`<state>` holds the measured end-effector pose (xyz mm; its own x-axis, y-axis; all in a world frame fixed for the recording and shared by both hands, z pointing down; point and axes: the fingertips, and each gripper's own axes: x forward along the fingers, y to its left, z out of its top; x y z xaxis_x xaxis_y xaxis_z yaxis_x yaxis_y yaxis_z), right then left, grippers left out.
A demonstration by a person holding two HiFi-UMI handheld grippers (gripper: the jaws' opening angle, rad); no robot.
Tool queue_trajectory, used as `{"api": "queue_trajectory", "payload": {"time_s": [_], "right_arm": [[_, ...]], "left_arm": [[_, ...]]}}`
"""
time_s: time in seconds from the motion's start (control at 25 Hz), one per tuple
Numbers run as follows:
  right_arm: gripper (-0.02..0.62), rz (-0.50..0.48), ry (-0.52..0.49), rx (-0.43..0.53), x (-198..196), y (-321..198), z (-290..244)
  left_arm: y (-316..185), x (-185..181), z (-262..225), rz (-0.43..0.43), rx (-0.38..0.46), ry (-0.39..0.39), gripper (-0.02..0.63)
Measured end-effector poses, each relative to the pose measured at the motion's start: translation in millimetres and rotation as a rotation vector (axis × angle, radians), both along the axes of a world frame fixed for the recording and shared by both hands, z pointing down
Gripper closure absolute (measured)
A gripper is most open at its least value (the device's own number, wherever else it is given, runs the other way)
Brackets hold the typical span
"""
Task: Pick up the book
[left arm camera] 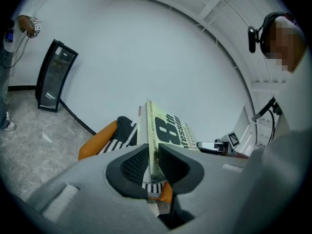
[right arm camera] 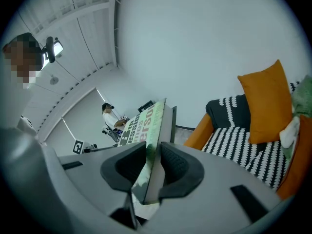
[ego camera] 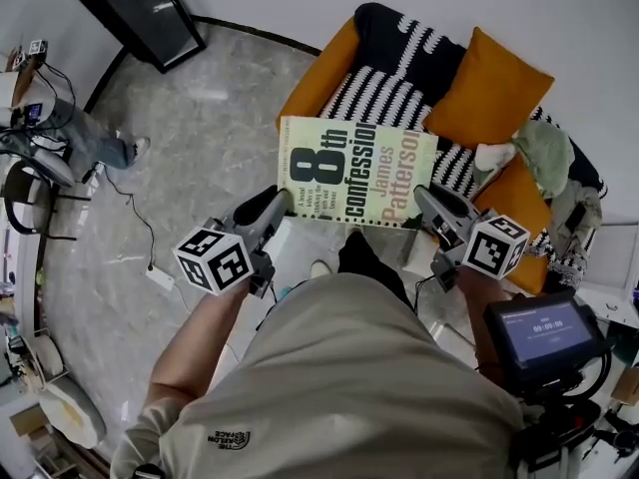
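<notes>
A pale green paperback book (ego camera: 355, 171) with large black print hangs in the air above the sofa, cover up. My left gripper (ego camera: 283, 204) is shut on its near left corner, and my right gripper (ego camera: 427, 202) is shut on its near right corner. In the left gripper view the book (left arm camera: 163, 130) stands edge-on between the dark pads (left arm camera: 134, 165), gripped by my left gripper (left arm camera: 153, 165). In the right gripper view the book (right arm camera: 146, 128) runs between the ribbed pads (right arm camera: 174, 164) of my right gripper (right arm camera: 152, 165), both pressing on it.
Below the book is an orange sofa (ego camera: 321, 73) with a black-and-white striped cover, an orange cushion (ego camera: 486, 89) and crumpled clothes (ego camera: 544, 158). A black panel (ego camera: 140, 8) leans on the far wall. A small screen (ego camera: 544, 330) sits at my right. Another person (ego camera: 60, 128) stands at far left.
</notes>
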<state>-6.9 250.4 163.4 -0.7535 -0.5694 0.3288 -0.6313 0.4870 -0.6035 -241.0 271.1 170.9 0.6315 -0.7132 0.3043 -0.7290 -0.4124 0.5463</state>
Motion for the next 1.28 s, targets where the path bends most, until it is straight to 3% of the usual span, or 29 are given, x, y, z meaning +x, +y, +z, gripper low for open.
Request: {"api": "queue_trajectory", "payload": {"time_s": [1.28], "right_arm": [[0.497,-0.004,-0.008,0.009,-0.2,0.2,4.3]], "left_arm": [[0.3,-1.1,-0.1,-0.016,-0.004,-0.003,0.538]]}}
